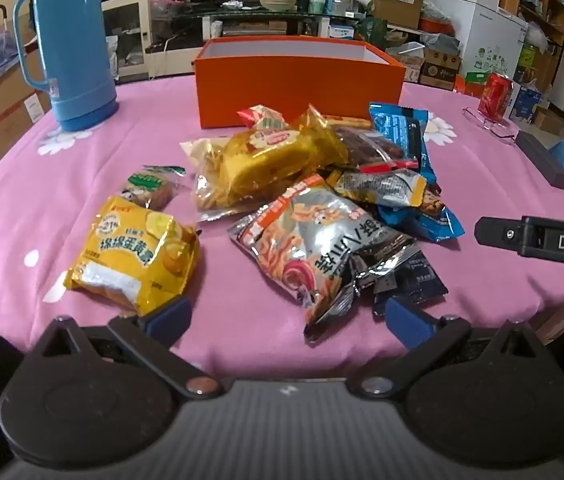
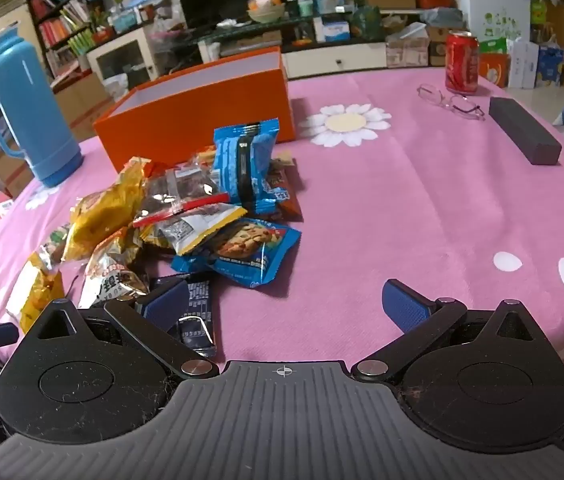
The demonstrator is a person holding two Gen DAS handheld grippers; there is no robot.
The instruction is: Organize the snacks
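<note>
The left gripper (image 1: 288, 316) is hovering with jaws wide apart, nothing between them. The right gripper (image 2: 286, 304) is likewise gaping over bare pink tablecloth (image 2: 402, 208). The snack pile (image 1: 314, 192) is lying at twelve o'clock of the left gripper, ten o'clock of the right. Beyond it, the orange box (image 1: 298, 80) is standing open, a blue thermos (image 1: 73, 48) at its nine o'clock.

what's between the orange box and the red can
Only bare pink tablecloth with a printed white daisy, clearest in the right wrist view. The orange box sits left, the red can far right; the glasses lie just in front of the can.
</note>
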